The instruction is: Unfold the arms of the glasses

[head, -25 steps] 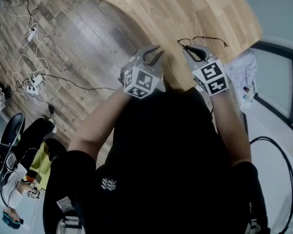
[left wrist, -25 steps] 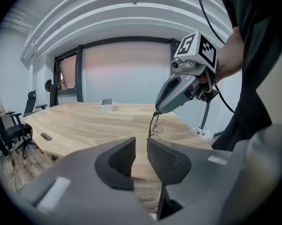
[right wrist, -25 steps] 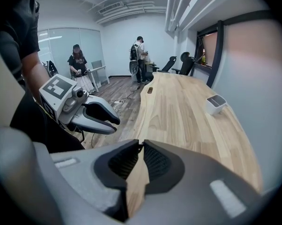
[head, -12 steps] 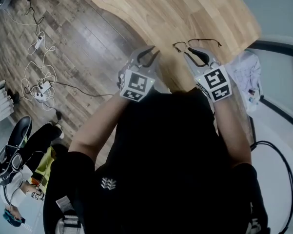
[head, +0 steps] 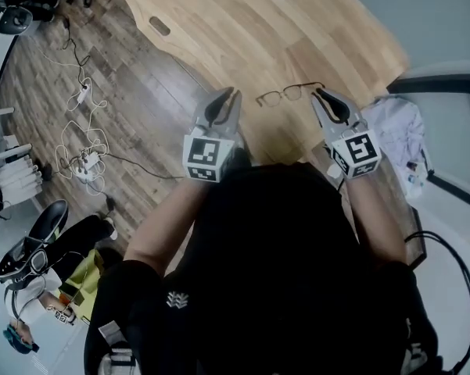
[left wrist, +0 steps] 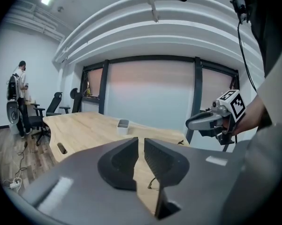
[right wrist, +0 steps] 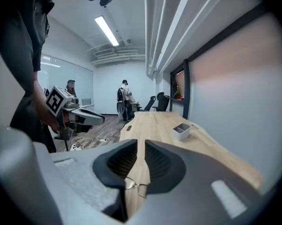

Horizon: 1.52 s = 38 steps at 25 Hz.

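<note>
Left gripper (head: pixel 228 94): jaws closing on nothing, with a slim gap remaining. Right gripper (head: pixel 321 94): jaws barely apart and empty, now clear of the glasses (head: pixel 285 94) it met a second ago. The glasses lie on the wooden table (head: pixel 242 22) between both grippers, long axis across the head view, lenses toward the left gripper.

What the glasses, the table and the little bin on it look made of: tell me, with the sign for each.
Glasses: thin dark wire frame, probably metal; lenses clear, glass or plastic, cannot tell.
Table: pale wood, matte, with visible grain and plank strips.
Bin: smooth light grey walls, likely plastic.
</note>
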Each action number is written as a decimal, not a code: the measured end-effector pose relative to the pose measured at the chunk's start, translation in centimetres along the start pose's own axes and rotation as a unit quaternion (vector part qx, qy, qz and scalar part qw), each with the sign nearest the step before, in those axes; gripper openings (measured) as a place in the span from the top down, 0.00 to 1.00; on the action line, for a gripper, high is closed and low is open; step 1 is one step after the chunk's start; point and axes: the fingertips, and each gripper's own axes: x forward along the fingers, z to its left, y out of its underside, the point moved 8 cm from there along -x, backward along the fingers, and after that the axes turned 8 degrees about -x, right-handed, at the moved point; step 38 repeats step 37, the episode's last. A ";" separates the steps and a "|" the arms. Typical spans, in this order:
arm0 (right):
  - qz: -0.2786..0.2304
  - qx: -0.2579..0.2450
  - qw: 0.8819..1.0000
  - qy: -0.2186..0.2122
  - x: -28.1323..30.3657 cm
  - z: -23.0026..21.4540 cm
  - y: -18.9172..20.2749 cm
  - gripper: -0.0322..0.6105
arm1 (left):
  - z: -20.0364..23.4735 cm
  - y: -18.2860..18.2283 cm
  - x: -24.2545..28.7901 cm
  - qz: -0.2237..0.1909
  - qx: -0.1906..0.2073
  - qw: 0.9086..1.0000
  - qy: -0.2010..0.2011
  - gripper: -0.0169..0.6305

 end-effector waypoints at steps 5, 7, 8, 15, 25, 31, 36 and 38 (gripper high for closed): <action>-0.053 0.049 0.997 0.032 -2.2 -2.3 0.8 0.88 | -2.2 -0.9 -0.3 -0.021 -0.002 1.000 -0.021 0.96; -0.062 0.082 0.994 0.037 -2.7 -3.1 1.7 0.91 | -3.1 -0.6 -0.2 -0.019 -0.001 1.000 -0.023 0.96; -0.062 0.093 0.993 0.039 -2.8 -3.3 2.2 0.94 | -3.4 -0.2 -0.1 -0.017 0.002 1.000 -0.025 0.96; -0.036 0.103 0.992 0.055 -3.0 -4.6 4.8 0.95 | -3.4 0.4 0.6 -0.013 0.015 0.998 -0.052 0.96; -0.041 0.085 0.994 0.048 -2.0 -5.7 4.2 0.95 | -3.7 0.2 1.0 -0.013 0.024 0.998 -0.058 0.96; -0.038 0.085 0.995 0.044 -1.4 -5.7 4.4 0.95 | -3.4 0.3 0.9 -0.010 0.025 0.998 -0.062 0.96; -0.035 0.085 0.995 0.045 -1.2 -5.7 4.7 0.95 | -3.2 0.7 1.0 -0.007 0.025 0.998 -0.062 0.96; -0.035 0.085 0.995 0.045 -1.2 -5.6 4.8 0.95 | -3.2 0.7 1.0 -0.006 0.026 0.998 -0.061 0.96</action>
